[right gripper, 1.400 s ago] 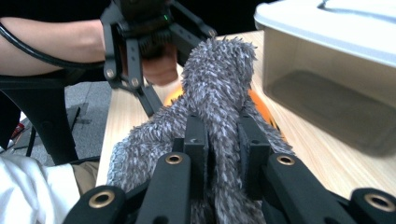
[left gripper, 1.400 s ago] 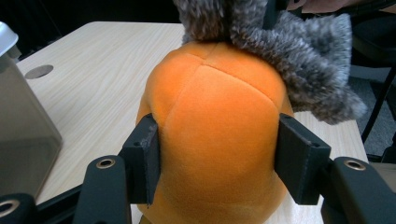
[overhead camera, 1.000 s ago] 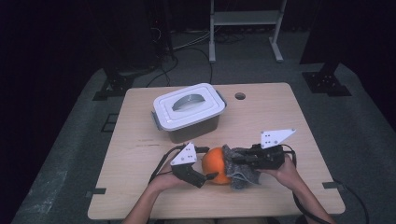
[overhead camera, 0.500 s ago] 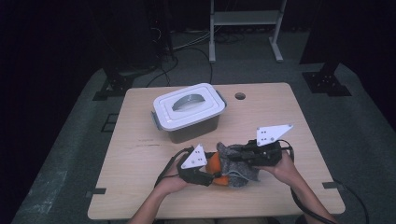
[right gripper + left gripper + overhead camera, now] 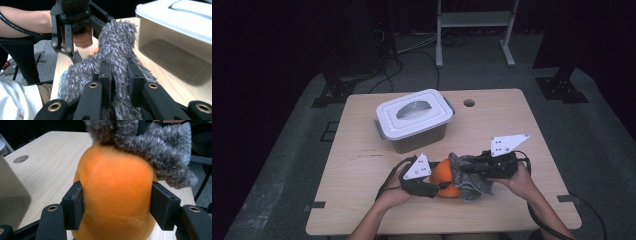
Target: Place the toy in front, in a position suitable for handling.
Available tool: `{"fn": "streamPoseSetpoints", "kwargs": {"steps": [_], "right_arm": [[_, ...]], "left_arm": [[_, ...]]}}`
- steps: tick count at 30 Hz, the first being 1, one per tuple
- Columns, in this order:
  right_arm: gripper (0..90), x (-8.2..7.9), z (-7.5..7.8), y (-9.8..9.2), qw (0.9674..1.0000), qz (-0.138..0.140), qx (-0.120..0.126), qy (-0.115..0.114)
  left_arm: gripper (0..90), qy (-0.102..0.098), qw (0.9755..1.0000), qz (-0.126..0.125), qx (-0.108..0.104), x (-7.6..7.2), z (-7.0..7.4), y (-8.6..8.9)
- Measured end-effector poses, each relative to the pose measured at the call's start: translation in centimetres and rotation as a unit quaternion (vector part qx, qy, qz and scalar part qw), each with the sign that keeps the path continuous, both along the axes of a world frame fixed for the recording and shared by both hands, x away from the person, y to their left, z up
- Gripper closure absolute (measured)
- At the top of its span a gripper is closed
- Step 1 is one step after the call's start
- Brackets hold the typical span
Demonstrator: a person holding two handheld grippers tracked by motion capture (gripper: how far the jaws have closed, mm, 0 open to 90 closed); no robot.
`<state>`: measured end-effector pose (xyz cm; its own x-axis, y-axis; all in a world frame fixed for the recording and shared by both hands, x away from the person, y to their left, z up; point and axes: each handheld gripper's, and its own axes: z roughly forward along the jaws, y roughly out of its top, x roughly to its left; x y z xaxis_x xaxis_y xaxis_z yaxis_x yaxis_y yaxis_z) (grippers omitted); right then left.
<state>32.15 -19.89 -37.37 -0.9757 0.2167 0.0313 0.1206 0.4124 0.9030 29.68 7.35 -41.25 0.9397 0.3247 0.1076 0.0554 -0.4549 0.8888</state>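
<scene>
An orange plush toy (image 5: 446,176) with a grey fuzzy part (image 5: 468,176) lies near the front of the table (image 5: 512,125). My left gripper (image 5: 440,186) comes at it from the left. Its jaws have closed within the last second, and the pads now press both sides of the orange body (image 5: 115,170). From the right, my right gripper (image 5: 466,170) is shut on the grey fuzzy part (image 5: 117,42), which is pinched between its pads (image 5: 105,75). The right gripper view also has the left gripper (image 5: 72,27) behind the fur.
A translucent box with a white lid and grey handle (image 5: 414,117) stands behind the toy, close to both grippers. A round hole (image 5: 469,103) is in the table's far edge. A metal stand (image 5: 474,25) is on the floor beyond.
My left gripper moved right and slightly up onto the orange toy, and its jaws closed on it. The right gripper stayed shut on the grey fur.
</scene>
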Motion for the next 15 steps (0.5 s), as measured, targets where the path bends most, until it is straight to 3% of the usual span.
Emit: {"fn": "streamPoseSetpoints", "kwargs": {"steps": [4,6,11,13,15], "right_arm": [[76.6,0.0,0.3,0.7,0.9999,0.008,-0.008,-0.004],[76.6,0.0,0.0,0.7,0.9999,0.012,-0.011,0.001],[76.7,0.0,-0.6,0.0,0.9998,0.019,-0.01,0.007],[76.7,-0.1,-0.6,-0.3,0.9996,0.023,-0.014,0.006],[76.7,-0.1,-0.5,-0.6,0.9996,0.02,-0.019,0.005]], "left_arm": [[33.4,-0.001,1.0,-0.005,0.003,-0.1,-0.2,0.0],[26.6,0.01,0.9998,-0.016,-0.005,0.1,-0.5,0.3],[10.5,0.008,0.9991,-0.032,-0.026,0.5,-0.7,0.4],[9.5,0.016,0.9991,-0.034,-0.022,0.8,-1.3,0.3],[17.0,0.014,0.9989,-0.038,-0.024,0.8,-1.7,0.3]]}}
